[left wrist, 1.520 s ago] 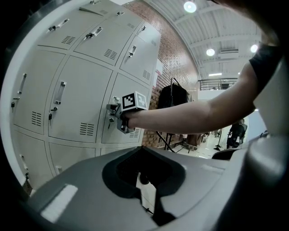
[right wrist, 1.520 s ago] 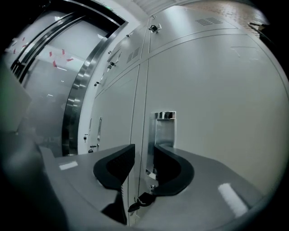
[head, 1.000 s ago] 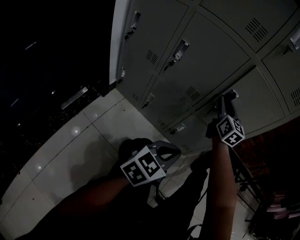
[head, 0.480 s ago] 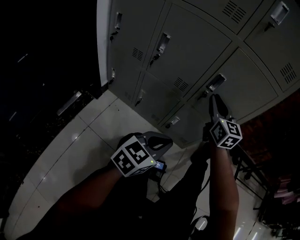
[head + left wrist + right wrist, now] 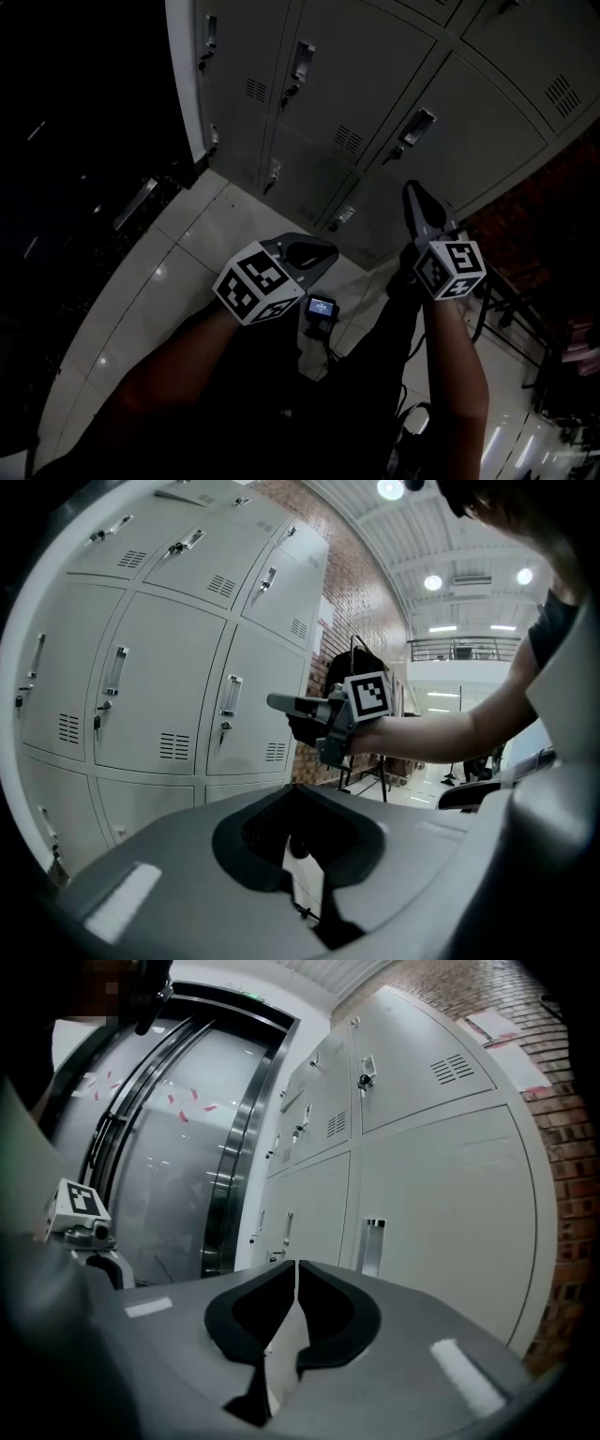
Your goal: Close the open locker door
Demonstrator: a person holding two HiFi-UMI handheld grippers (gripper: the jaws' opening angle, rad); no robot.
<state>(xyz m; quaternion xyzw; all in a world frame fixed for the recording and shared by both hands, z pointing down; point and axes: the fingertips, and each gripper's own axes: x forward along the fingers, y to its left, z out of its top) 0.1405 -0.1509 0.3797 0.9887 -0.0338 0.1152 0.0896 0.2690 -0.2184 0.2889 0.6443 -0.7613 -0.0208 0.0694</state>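
the right gripper [image 5: 297,1269] is closing its jaws down to a thin slit, with nothing between them. the locker door [image 5: 450,1222] is standing just ahead of the jaw tips and a little to their right, with its handle [image 5: 373,1246] rising just beyond them. the door is sitting flush with the doors around it, and i cannot tell whether the tips are touching it. the left gripper [image 5: 292,797] is hovering back from the lockers [image 5: 375,84], over the tiled floor [image 5: 159,281]. its jaws are meeting at the tips and gripping nothing.
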